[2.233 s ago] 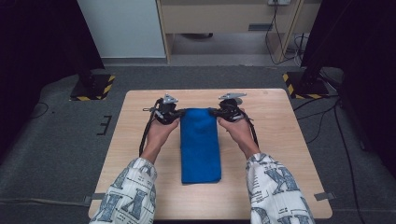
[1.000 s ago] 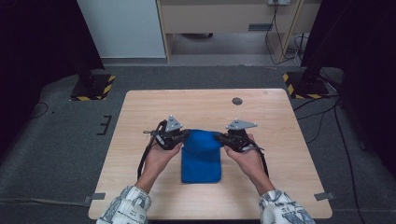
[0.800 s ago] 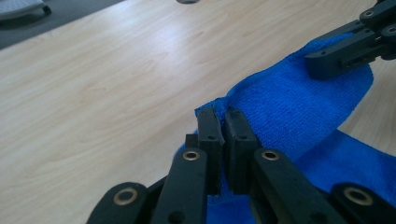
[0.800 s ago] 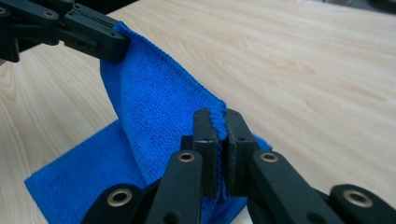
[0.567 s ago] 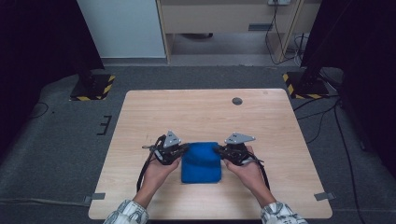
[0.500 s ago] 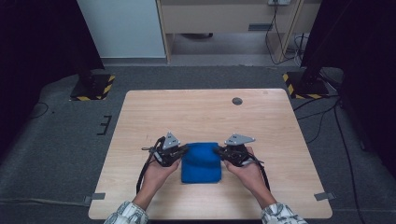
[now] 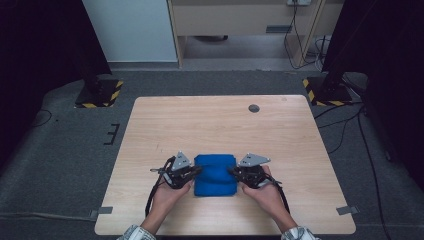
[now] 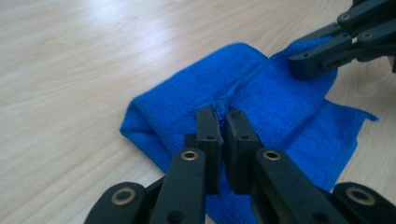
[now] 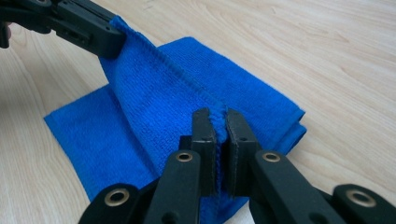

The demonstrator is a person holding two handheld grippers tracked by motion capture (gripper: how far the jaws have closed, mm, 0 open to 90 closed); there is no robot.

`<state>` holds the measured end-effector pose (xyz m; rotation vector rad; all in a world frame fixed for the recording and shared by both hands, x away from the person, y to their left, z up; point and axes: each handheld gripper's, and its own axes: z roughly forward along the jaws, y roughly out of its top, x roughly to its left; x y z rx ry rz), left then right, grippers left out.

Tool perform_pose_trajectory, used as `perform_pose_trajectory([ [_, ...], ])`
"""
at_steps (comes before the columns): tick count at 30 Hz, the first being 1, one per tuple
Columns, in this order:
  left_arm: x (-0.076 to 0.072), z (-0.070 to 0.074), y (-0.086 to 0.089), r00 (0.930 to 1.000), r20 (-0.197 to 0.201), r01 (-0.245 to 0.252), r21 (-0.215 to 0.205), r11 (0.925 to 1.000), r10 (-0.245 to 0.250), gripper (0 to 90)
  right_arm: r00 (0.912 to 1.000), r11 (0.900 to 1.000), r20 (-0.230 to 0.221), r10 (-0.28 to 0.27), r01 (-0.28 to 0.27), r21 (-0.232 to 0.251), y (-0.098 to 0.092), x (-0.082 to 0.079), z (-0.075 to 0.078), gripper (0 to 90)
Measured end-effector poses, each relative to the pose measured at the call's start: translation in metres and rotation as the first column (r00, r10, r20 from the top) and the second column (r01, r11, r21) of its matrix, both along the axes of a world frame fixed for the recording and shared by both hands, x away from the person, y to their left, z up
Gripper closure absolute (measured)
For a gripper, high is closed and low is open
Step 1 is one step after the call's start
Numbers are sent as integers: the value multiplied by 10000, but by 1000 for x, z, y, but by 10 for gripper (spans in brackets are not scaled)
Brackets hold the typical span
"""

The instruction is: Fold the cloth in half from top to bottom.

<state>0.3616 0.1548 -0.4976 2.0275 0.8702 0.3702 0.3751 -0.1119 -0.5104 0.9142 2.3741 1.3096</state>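
- The blue towel (image 7: 215, 174) lies near the table's (image 7: 300, 150) six o'clock edge, folded over on itself, its far edge drawn back toward the person.
- The left gripper (image 7: 192, 173) pinches the hem at the towel's nine o'clock side; in the left gripper view its jaws are nearly together on the cloth (image 8: 261, 102).
- The right gripper (image 7: 234, 172) pinches the same hem at three o'clock, jaws as narrow on the fabric (image 9: 154, 98).
- Risk: each bite is shallow, so the hem may slip out if either hand tugs sideways.
- Risk: uneven lowering would likely leave the top layer skewed over the bottom one.
- Risk: letting go while the hem is lifted may let the fold spring open.
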Motion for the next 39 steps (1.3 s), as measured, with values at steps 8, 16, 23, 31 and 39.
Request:
perform_pose_trajectory([
  [8, -4, -3, 2, 10000, -17, 41, -35, 10000, -41, 848, 10000, 9999, 86, -9, 8, 112, -5, -5, 2, 840],
  [16, -6, -8, 7, 9998, -194, 93, 17, 10000, -92, 839, 9999, 9998, 34, 164, -164, 107, -3, -10, 0, 812],
  [23, -12, -15, 7, 9985, -392, 380, 225, 9990, -371, 772, 9995, 9996, -123, 286, -285, 43, -7, -16, -5, 768],
  [31, -17, -16, 9, 9980, -501, 393, 137, 9991, -385, 680, 9989, 9991, -206, 427, -426, 81, -11, -24, -5, 729],
  [39, -23, -16, 13, 9977, -484, 480, 122, 9988, -473, 642, 9976, 9983, -364, 584, -581, 103, -14, -30, -7, 678],
])
